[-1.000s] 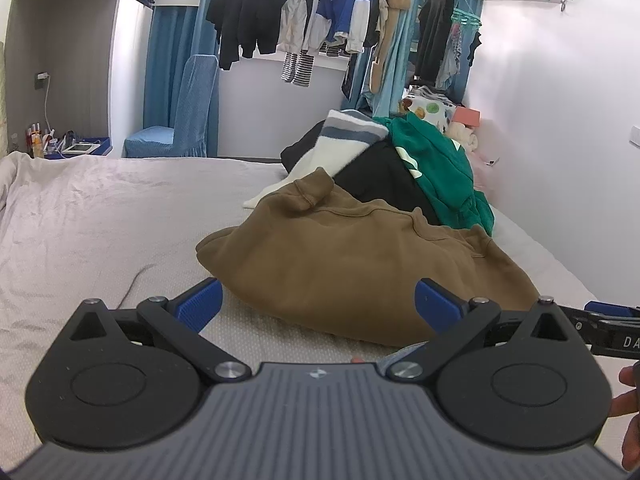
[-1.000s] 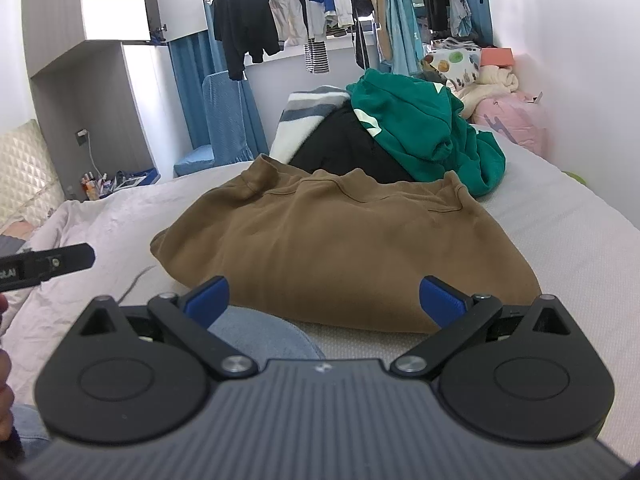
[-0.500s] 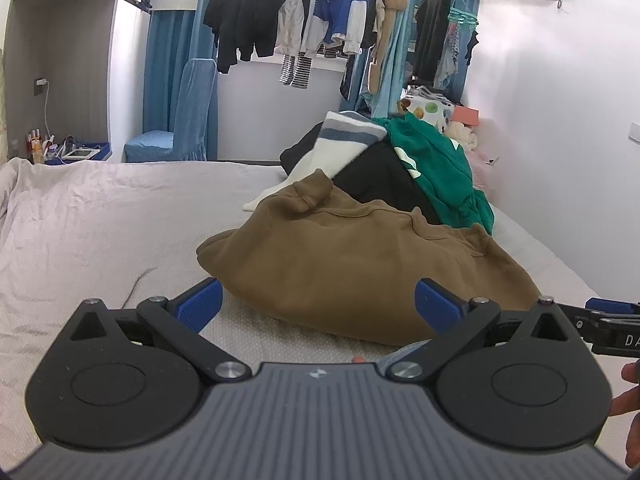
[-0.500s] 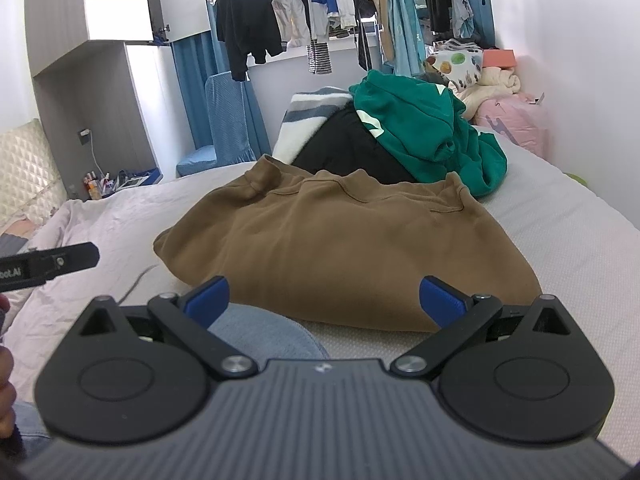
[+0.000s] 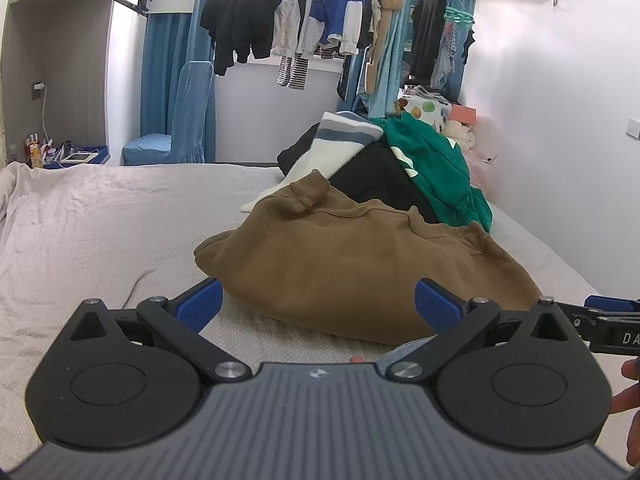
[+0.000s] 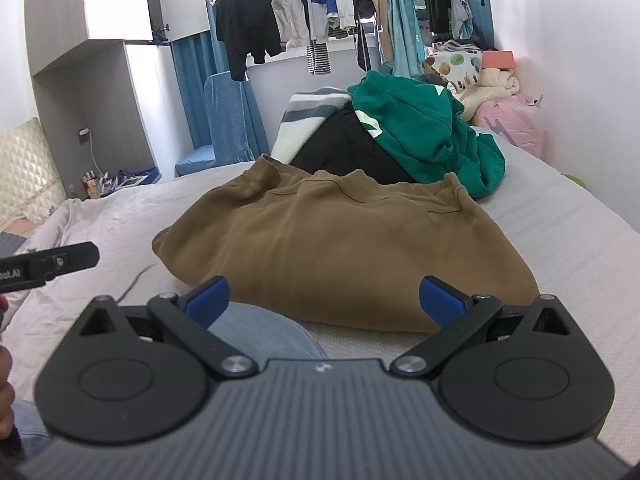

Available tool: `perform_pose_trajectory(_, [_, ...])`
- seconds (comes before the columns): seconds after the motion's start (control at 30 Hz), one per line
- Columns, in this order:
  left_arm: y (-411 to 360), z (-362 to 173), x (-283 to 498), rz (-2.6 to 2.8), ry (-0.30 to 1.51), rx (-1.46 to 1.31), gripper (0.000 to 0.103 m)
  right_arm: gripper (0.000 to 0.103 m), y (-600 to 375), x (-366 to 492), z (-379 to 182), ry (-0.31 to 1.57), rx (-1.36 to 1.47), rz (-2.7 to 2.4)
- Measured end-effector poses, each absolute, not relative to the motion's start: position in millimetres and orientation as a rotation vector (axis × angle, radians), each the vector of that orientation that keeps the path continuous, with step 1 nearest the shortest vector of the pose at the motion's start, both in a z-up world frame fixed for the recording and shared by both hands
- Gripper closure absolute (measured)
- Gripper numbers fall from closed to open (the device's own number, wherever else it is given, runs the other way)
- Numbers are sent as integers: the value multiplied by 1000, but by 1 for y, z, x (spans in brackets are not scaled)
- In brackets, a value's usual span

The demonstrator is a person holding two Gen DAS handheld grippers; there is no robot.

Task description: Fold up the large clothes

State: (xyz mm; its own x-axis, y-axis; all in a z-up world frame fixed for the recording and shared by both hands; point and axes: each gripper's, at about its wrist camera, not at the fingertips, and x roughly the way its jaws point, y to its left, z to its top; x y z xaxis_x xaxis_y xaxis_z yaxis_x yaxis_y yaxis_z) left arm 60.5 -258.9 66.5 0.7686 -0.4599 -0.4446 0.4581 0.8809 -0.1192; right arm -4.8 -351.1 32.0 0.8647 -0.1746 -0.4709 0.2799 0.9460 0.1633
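Observation:
A brown sweatshirt point(image 5: 360, 256) point(image 6: 344, 248) lies folded into a bundle on the bed, straight ahead of both grippers. My left gripper point(image 5: 318, 304) is open, its blue fingertips spread wide just short of the garment's near edge. Held beside it, my right gripper point(image 6: 326, 298) is open too, empty, above a knee in blue jeans point(image 6: 260, 332). Each gripper shows at the edge of the other's view. Behind the sweatshirt sits a heap with a green hoodie point(image 5: 436, 168) point(image 6: 420, 136), a black garment point(image 6: 344, 152) and a white and grey striped piece point(image 5: 340, 144).
The bed's pale sheet point(image 5: 100, 220) stretches left. A white wall point(image 5: 568, 120) runs along the right side. Clothes hang on a rail point(image 5: 304, 20) at the back, near a blue covered chair point(image 5: 188, 120). Pink bags and bedding point(image 6: 508, 124) sit at the far right.
Both views have drifted slightly, with the sweatshirt sitting a little higher and closer. The garments have not moved and both grippers stay open.

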Motion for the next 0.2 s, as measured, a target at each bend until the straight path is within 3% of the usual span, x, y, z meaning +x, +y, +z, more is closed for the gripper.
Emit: perform_pose_trajectory(0.2, [-259,66,59,-507,482,-8,0,0,-351,-5,32,468,230,-240])
